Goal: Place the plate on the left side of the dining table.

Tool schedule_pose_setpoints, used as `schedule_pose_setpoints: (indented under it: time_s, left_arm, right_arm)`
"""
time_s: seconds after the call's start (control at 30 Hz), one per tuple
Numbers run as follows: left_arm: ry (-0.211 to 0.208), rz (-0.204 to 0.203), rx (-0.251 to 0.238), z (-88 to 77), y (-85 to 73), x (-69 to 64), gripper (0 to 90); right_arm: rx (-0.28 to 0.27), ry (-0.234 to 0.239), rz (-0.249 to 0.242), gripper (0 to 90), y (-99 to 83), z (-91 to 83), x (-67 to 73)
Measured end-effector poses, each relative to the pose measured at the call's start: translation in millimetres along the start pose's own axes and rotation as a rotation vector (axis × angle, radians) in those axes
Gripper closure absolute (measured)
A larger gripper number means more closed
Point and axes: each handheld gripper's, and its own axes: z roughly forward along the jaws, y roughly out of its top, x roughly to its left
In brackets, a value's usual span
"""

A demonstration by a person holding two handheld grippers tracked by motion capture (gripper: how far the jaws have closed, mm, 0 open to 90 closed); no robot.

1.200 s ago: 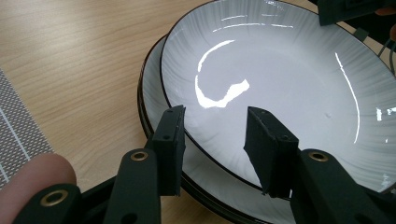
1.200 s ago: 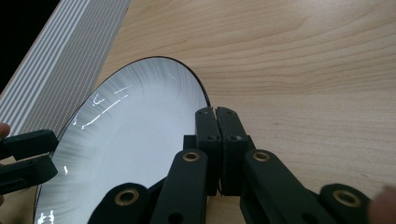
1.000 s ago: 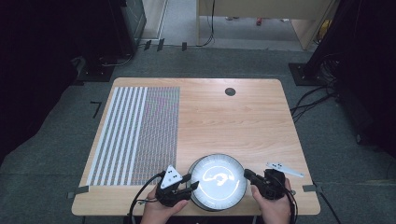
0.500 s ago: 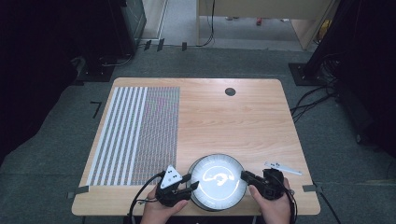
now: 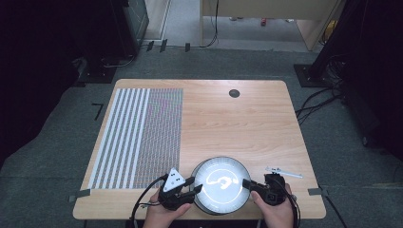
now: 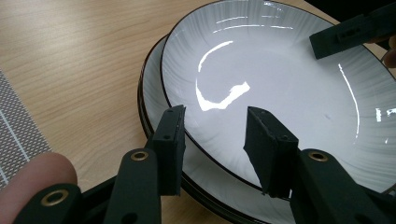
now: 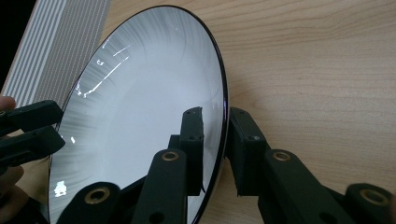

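Straddling the top plate (image 6: pixel 289 79) rim both sides at table (image 5: pixel 247 123) near edge: left gripper (image 6: pixel 215 140) jaws not pinching, right gripper (image 7: pixel 215 135) just loosened, slightly gapped. Glazed ceramic, slick, stiff, fragile. Grip rim only, opp sides, lift level off lower plate (image 6: pixel 154 93).

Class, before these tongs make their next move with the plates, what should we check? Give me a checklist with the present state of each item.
1. Left tongs straddle the rim of the top white, black-rimmed ceramic plate: ok.
2. Left tongs clamped firmly on that rim: cannot tell.
3. Right tongs straddle the opposite rim: ok.
4. Right tongs clamped on it: not ok. Their jaws have just been opening, and the rim stands loose between them.
5. Lower matching plate lies flat on the wooden table: ok.
6. Bare table beyond the plates to set one down: ok.
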Motion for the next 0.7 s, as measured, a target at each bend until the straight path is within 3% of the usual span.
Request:
schedule_pose_setpoints:
  time_s: [0.13,0.3,0.53,0.7]
  left_arm:
    - [0.001,0.001,-0.001,0.1,0.0,-0.2,58.3]
    - [-0.01,-0.004,0.002,0.1,0.2,0.3,58.1]
    - [-0.011,-0.001,0.007,1.7,-0.1,-1.2,57.5]
    - [-0.026,-0.027,0.011,2.3,0.4,0.5,57.5]
  right_arm:
    - [-0.001,0.005,0.023,81.1,0.1,0.3,-1.8]
    - [-0.02,0.059,0.114,83.2,0.6,0.3,-8.3]
    - [-0.058,0.106,0.191,83.9,0.7,-2.1,-15.1]
    - [-0.046,0.153,0.246,83.9,-0.2,-1.4,-23.7]
